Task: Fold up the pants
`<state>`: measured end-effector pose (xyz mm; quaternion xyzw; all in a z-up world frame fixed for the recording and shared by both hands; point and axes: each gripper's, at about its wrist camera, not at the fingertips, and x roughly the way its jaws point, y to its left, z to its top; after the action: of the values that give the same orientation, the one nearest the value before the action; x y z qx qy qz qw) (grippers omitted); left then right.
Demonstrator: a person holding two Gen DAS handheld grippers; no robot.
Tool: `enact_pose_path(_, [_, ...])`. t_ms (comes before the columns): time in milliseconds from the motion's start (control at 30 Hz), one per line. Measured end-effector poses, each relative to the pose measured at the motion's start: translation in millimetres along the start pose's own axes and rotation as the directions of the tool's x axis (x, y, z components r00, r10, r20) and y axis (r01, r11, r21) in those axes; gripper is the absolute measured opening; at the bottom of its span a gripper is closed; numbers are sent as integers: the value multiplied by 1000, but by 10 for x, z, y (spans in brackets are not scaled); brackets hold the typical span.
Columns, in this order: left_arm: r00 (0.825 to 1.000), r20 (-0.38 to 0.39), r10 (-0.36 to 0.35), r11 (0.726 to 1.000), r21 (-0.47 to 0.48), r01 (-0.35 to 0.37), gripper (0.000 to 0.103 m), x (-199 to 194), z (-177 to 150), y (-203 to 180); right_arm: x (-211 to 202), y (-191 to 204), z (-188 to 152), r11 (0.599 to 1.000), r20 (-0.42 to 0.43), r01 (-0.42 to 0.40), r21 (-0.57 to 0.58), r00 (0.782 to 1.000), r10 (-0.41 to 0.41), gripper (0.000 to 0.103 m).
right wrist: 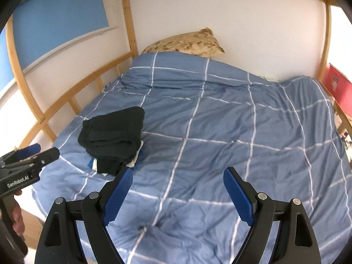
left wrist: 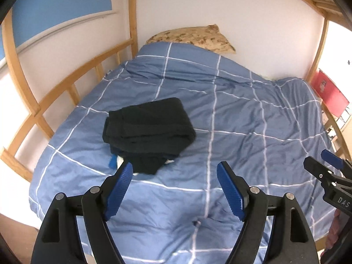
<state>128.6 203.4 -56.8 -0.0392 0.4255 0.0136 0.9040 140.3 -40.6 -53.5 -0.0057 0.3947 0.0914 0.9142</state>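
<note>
Black soft pants (left wrist: 149,129), folded lumpy stack on creased blue checked duvet (left wrist: 242,118); both ribbed-pad tongs (left wrist: 175,189) (right wrist: 178,194) released, empty.

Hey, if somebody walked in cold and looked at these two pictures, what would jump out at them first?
Probably the folded pile of black pants, dark against the blue duvet with white grid lines, lying left of centre near the wooden bed rail. Next, the two open, empty blue-padded black grippers: the left gripper and the right gripper, raised above the near edge. At the head of the bed, a tan floral pillow leans against the white wall.
</note>
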Motion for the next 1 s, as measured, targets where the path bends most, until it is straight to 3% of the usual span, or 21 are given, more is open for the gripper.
enact_pose_path(133, [1000, 2, -19, 1000, 4, 19, 80, -230, -80, -156, -296, -115, -93, 1000, -1, 3, 1, 1000, -3, 85])
enact_pose_path(500, [1000, 22, 23, 995, 97, -25, 80, -797, -128, -474, -997, -217, -199, 1000, 37, 10, -21, 999, -9, 85])
enact_pose_path(1000, [1000, -4, 14, 994, 107, -13, 82, -1169, -130, -660, -1445, -261, -177, 999, 56, 14, -29, 998, -12, 85])
